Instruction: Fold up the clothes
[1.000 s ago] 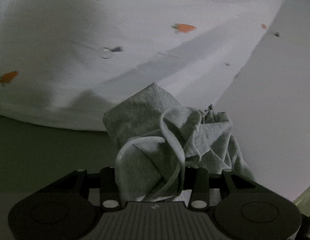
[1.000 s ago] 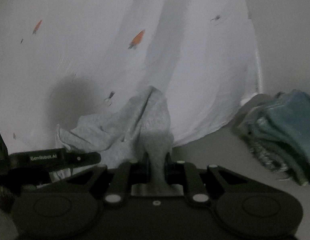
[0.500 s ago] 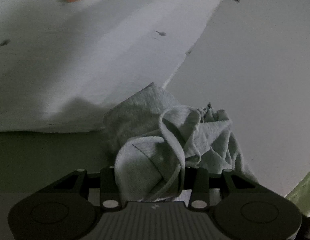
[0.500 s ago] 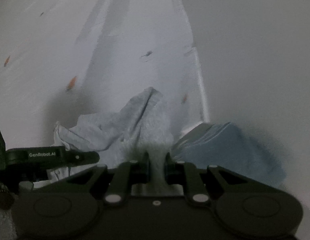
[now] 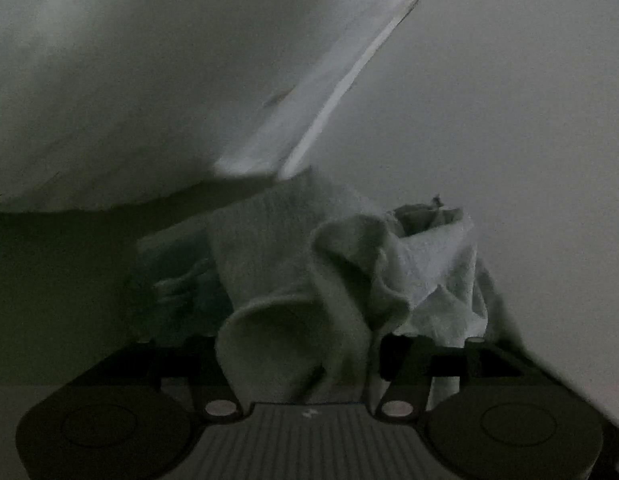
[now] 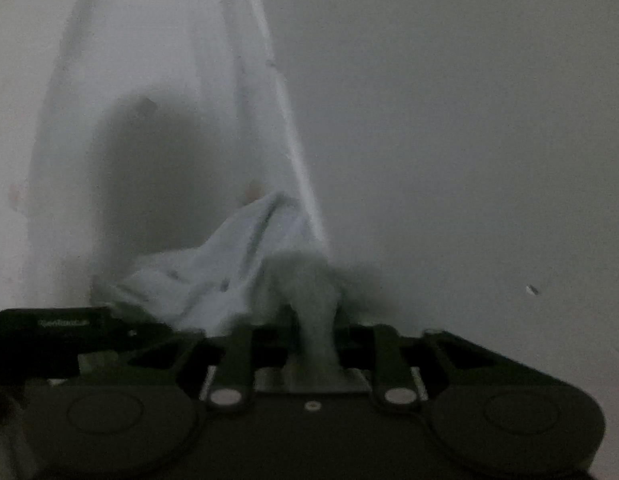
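Your left gripper [image 5: 305, 344] is clamped on a bunched fold of the grey garment [image 5: 349, 280], and your right gripper [image 6: 311, 340] pinches a narrow twist of the same cloth [image 6: 229, 272], so the piece hangs gathered between your two tools, off any surface that can be seen. A second ago both cameras looked across the white sheet [image 5: 109, 80] with its small orange prints; now the sheet has slid towards the upper left of each view and a plain pale wall [image 5: 489, 100] fills the right-hand side. The grip on the cloth looks unchanged through that swing. The stack of blue folded clothes that stood at the right of your right wrist view a second ago is gone from it; a dim bluish shape [image 5: 177, 276] sits behind the garment in the left wrist view, just under the near edge of the sheet, too dark to name with confidence. Judged from this, you are carrying the garment rather than folding it: it remains crumpled, no crease laid. No basket, box or other container shows in either view, so nothing can be said of contents. The right wrist view is blurred, consistent with quick motion.
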`<state>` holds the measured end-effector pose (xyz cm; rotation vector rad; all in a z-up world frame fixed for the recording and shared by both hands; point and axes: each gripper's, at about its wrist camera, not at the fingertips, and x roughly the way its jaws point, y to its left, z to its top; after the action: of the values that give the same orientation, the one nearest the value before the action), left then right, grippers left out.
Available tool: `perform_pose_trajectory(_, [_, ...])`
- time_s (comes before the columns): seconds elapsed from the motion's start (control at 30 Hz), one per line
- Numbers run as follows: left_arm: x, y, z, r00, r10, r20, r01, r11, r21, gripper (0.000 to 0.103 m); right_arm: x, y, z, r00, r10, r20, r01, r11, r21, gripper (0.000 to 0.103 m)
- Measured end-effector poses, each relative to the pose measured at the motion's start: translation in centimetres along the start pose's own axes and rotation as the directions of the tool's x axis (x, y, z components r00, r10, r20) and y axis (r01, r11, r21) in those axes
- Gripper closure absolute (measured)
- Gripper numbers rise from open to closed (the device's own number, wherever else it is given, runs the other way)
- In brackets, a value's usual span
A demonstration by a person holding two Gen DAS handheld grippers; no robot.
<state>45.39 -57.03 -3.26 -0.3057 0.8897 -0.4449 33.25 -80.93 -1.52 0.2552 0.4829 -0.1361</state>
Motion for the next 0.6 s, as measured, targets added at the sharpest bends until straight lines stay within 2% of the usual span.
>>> perform_pose_trajectory(0.03, [0.6, 0.4, -0.1, 0.998, 0.062, -0.016, -0.062, 0.998, -0.004, 0.043, 1.2, -0.1, -0.3, 0.998, -0.052, -0.016, 0.052, 0.998, -0.040, 0.066])
perform_pose_trajectory(0.07, [0.9, 0.7, -0.3, 0.993, 0.113, -0.016, -0.113, 0.994, -0.005, 0.043, 1.8, 0.1, -0.6, 0.996, -0.083, -0.021, 0.081, 0.993, -0.086, 0.066])
perform_pose_trajectory(0.13, [0.1, 1.4, -0.7, 0.984, 0.172, 0.049, -0.172, 0.985, 0.000, 0.032, 1.6, 0.5, -1.2, 0.996, -0.089, 0.015, 0.090, 0.981, -0.173, 0.049])
perform_pose_trajectory(0.2, [-1.2, 1.9, -0.9, 0.972, 0.205, 0.116, -0.207, 0.978, 0.008, 0.019, 0.8, 0.8, -1.8, 0.996, -0.063, 0.062, 0.074, 0.976, -0.206, 0.048])
perform_pose_trajectory(0.27, [-1.5, 1.5, -0.8, 0.960, 0.231, 0.159, -0.243, 0.968, 0.061, 0.019, 0.5, 1.4, -2.4, 0.994, -0.043, 0.097, 0.065, 0.968, -0.240, 0.048])
perform_pose_trajectory(0.37, [-1.0, 1.1, -1.0, 0.954, 0.238, 0.184, -0.260, 0.960, 0.104, 0.015, 1.9, 2.8, -3.2, 0.996, 0.026, 0.089, 0.001, 0.957, -0.289, 0.048])
perform_pose_trajectory(0.43, [0.1, 1.5, -1.2, 0.955, 0.240, 0.174, -0.262, 0.959, 0.112, 0.014, 3.4, 3.6, -3.8, 0.998, 0.053, 0.044, -0.037, 0.955, -0.294, 0.048])
perform_pose_trajectory(0.53, [3.1, 3.4, -1.6, 0.941, 0.309, 0.141, -0.326, 0.937, 0.124, 0.010, 6.1, 4.4, -5.3, 0.997, 0.072, -0.041, -0.081, 0.954, -0.290, 0.046])
perform_pose_trajectory(0.6, [4.1, 5.1, -1.3, 0.945, 0.317, 0.085, -0.322, 0.945, 0.060, 0.010, 7.5, 4.3, -6.0, 0.995, 0.054, -0.084, -0.076, 0.953, -0.294, 0.045])
